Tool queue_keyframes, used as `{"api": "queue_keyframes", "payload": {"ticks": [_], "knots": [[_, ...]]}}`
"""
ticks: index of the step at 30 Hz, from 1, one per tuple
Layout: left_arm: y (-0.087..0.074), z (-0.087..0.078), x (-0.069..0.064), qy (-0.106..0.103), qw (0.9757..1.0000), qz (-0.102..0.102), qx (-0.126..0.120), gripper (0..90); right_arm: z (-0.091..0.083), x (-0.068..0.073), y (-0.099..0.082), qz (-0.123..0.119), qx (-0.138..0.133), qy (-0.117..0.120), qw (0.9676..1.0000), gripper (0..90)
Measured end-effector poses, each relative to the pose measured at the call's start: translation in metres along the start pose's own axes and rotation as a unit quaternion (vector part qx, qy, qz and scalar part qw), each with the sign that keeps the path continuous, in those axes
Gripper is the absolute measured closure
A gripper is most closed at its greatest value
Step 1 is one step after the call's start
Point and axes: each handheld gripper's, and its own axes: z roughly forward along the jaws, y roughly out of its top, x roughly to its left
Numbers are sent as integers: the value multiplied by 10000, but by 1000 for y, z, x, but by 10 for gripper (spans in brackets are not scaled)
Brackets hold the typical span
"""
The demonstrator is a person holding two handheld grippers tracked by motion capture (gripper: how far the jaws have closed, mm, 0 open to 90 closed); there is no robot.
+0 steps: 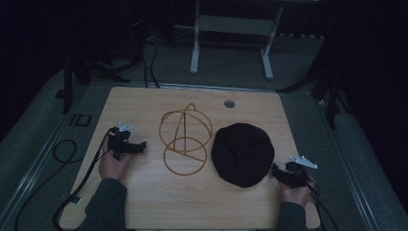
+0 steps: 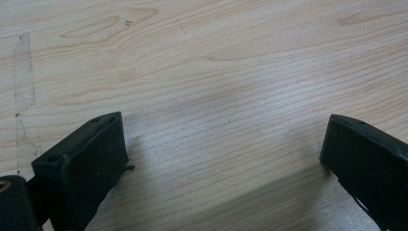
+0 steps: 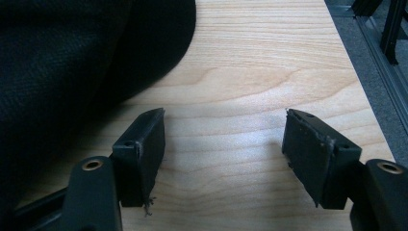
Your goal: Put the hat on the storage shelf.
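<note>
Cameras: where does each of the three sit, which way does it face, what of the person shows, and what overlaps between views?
High view: fixed above the person's side, looking forward and down on the table; forearms, hands, left gripper, right gripper, gold wire stand, black hat.
Left gripper view: rides the left gripper, looks along its open jaws at bare wood.
Right gripper view: rides the right gripper, open jaws, hat at its left.
Shared: hat in the high and right gripper views; tabletop in all three.

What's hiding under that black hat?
The black hat lies flat on the wooden table, beside the gold wire stand. Its cloth covers whatever is beneath, so only bare wood around its edge shows; anything under it can't be seen.
</note>
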Motion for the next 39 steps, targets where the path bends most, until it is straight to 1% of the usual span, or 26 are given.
{"api": "queue_keyframes", "payload": {"ticks": [13, 19, 22, 25, 27, 29, 31, 34, 39], "knots": [[0, 0, 0, -6, 10000, 5, 8, 21, 0, 0, 0, -16, 4, 9, 10000, 316], [0, 0, 0, -4, 10000, 4, 7, 21, 0, -3, 1, -138, 62, 138, 9998, 315], [0, 0, 0, -5, 10000, 3, 6, 21, -1, -6, 4, -273, 171, 290, 9991, 315], [0, 0, 0, -5, 10000, 4, 7, 21, -1, -11, 7, -533, 304, 550, 9966, 321], [0, 0, 0, -4, 10000, 3, 7, 21, -1, -14, 9, -651, 379, 682, 9948, 344], [0, 0, 0, -5, 10000, 4, 7, 21, -2, -18, 11, -715, 454, 843, 9928, 371], [0, 0, 0, -5, 10000, 1, 5, 21, -2, -20, 14, -835, 496, 966, 9906, 374], [0, 0, 0, -5, 10000, 3, 6, 22, -6, -19, 21, -1051, 453, 1091, 9874, 378], [0, 0, 0, -6, 10000, -9, -2, 22, -14, -18, 36, -1231, 315, 1293, 9834, 406]]}}
